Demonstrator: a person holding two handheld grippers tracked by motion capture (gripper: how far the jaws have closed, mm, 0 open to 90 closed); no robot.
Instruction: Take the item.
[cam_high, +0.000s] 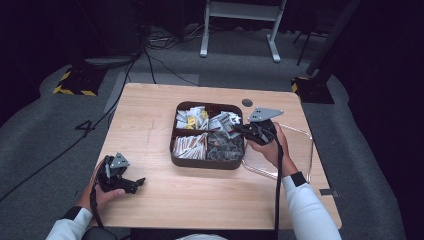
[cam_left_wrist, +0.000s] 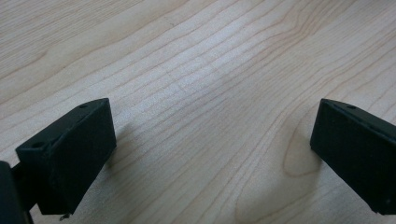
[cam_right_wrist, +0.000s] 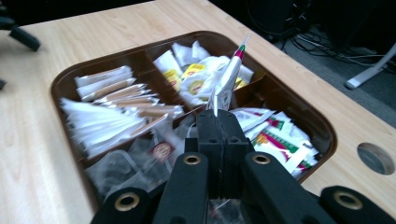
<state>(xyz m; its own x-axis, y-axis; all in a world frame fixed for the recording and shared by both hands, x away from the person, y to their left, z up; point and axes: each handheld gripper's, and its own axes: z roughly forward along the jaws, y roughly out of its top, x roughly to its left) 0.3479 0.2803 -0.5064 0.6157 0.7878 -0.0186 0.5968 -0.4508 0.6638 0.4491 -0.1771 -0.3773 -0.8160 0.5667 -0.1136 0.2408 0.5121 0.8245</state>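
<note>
A brown four-compartment tray of packets sits mid-table. In the right gripper view my right gripper is shut on a thin white packet with a red and green end, held edge-up above the tray. In the high view that right gripper hangs over the tray's right side. My left gripper rests low at the table's front left, open; in its own view the left gripper has both jaws wide apart over bare wood with nothing between them.
The tray holds white and yellow packets, long white sticks, clear dark sachets and green-striped packets. A clear plastic lid or container lies right of the tray. A round cable hole is behind it.
</note>
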